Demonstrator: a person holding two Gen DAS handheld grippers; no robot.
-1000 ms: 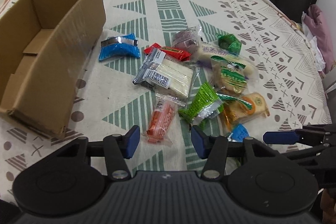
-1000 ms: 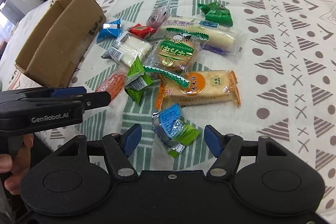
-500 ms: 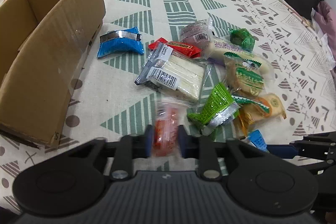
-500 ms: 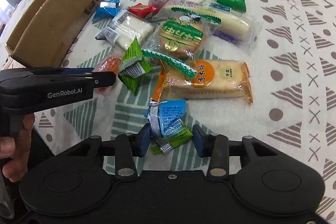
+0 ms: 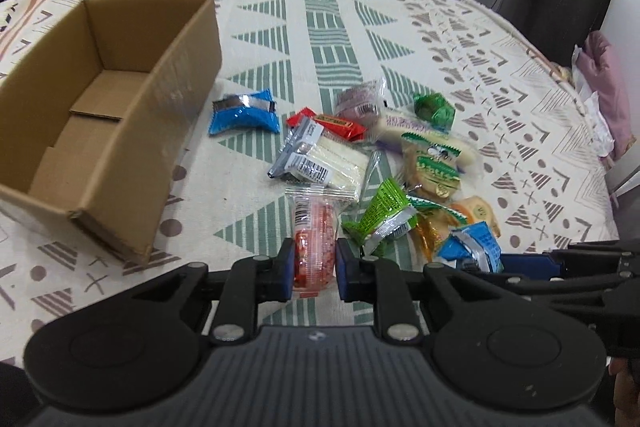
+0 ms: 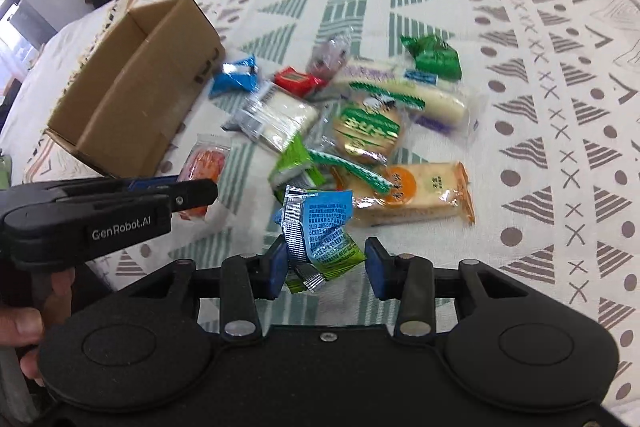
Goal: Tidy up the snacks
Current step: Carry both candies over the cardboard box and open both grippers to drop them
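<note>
The left gripper [image 5: 312,269] has its blue pads clamped on the sides of an orange snack pouch [image 5: 314,241], which stands up between them off the patterned tablecloth [image 5: 340,7]. The right gripper [image 6: 326,267] pinches a blue-and-green packet [image 6: 320,231] between its pads, its crimped end tilted toward 11 o'clock. From the left gripper, the remaining snack pile [image 5: 384,155] spreads between 12 and 2 o'clock, with a lime green packet [image 5: 380,217] nearest and a clear wafer pack [image 5: 320,163] at 12. The open cardboard box [image 5: 100,115] sits at 10 o'clock, well apart from the pile, its inside bare.
</note>
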